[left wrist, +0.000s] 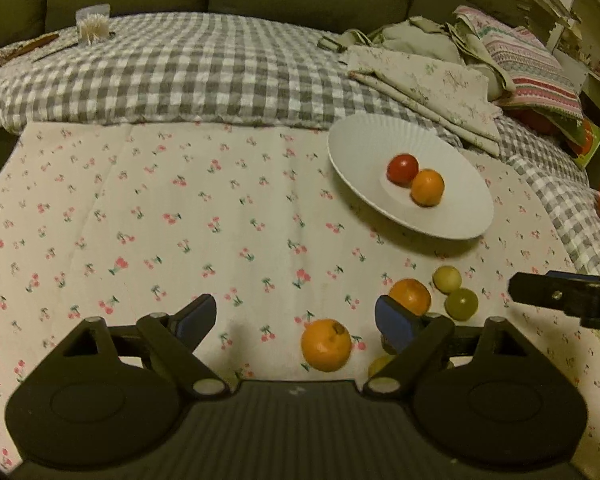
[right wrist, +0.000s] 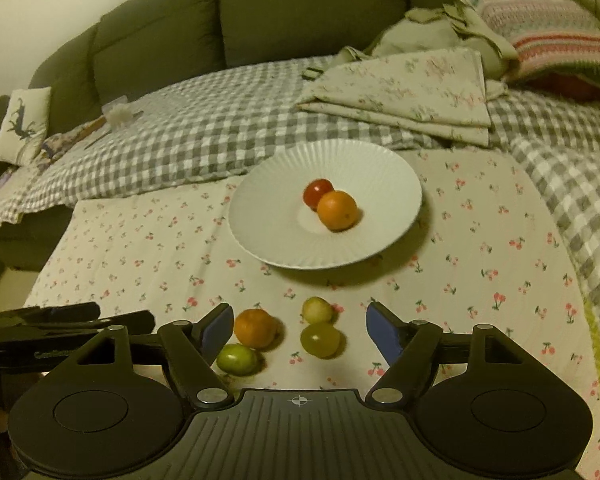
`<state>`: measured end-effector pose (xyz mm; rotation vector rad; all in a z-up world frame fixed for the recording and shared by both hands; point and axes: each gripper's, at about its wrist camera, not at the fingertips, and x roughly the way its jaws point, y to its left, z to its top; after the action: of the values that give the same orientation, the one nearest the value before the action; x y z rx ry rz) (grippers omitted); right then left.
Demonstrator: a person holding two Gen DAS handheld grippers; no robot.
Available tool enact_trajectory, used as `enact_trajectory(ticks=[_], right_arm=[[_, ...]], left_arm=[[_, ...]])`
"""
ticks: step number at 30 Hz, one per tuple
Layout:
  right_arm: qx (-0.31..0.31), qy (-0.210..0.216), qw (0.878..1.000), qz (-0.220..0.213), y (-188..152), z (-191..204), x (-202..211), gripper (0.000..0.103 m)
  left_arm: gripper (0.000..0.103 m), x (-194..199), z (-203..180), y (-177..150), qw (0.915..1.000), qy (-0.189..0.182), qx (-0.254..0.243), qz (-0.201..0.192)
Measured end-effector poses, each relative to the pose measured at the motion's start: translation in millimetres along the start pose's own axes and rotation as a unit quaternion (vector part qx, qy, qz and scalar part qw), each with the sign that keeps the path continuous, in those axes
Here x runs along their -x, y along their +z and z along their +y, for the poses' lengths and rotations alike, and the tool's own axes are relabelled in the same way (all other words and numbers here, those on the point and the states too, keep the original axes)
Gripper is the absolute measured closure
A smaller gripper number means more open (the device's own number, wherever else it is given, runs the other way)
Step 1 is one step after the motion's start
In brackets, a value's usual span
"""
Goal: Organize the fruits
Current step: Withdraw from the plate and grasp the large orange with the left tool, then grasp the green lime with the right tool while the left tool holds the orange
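A white ribbed plate (left wrist: 360, 148) (right wrist: 268, 200) on the cherry-print cloth holds a red fruit (left wrist: 402, 168) (right wrist: 316, 192) touching an orange (left wrist: 427, 187) (right wrist: 337, 210). My left gripper (left wrist: 296, 322) is open and empty; a loose orange (left wrist: 326, 345) lies on the cloth between its fingers, nearer the right one. A second orange (left wrist: 411, 295) (right wrist: 255, 328) and two green fruits (left wrist: 446, 278) (left wrist: 462, 303) lie beyond the right finger. My right gripper (right wrist: 300, 328) is open and empty above that orange and three green fruits (right wrist: 317, 309) (right wrist: 320, 339) (right wrist: 237, 358).
A grey checked blanket (left wrist: 204, 76) (right wrist: 180, 140) lies beyond the cloth, with folded floral linens (left wrist: 428, 84) (right wrist: 416, 88) and a striped cushion (left wrist: 528, 64) at the back right. A clear toothpick cup (left wrist: 93, 24) stands back left. A green sofa (right wrist: 260, 12) runs behind.
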<state>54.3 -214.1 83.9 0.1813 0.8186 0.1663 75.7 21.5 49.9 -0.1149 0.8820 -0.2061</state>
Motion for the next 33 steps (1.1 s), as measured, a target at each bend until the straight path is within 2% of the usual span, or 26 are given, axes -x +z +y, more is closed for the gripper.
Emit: enact_trajectory(ticks=[4,8,11,18,20,24,33], right_arm=[[-0.015,0.009,0.999,0.027,-3.4,-6.3,-9.9,0.028],[-0.02,0.003,0.999,0.039,-7.3,-7.3,-15.9,0.028],[-0.024,0.007,0.999,0.044,-9.3,-8.1,-17.5,0.028],[-0.006,0.012,0.998,0.059,-16.3,-0.2,-24.9,0.029],[0.001,0.014,0.998,0.062,-18.4,1.8,-26.4,0.029],[0.015,0.02,0.997,0.077,-25.3,8.3,-32.8,0.029],[0.03,0.037,0.993,0.104,-38.3,15.8,-44.7,0.03]], left_arm=[[0.024,-8.6,-5.4,-6.3,0.9996,-0.017,-0.003,0.024],[0.029,-17.0,-8.4,-10.2,0.9993,-0.011,-0.01,0.034],[0.037,-22.5,-6.3,-10.8,0.9991,-0.012,-0.003,0.041],[0.05,-29.3,-6.1,-13.0,0.9989,-0.01,-0.002,0.045],[0.055,-31.9,-7.0,-13.0,0.9986,-0.018,-0.004,0.049],[0.072,-31.8,-11.0,-12.9,0.9983,-0.032,-0.008,0.047],[0.072,-25.3,-7.4,-10.4,0.9987,-0.029,0.006,0.041]])
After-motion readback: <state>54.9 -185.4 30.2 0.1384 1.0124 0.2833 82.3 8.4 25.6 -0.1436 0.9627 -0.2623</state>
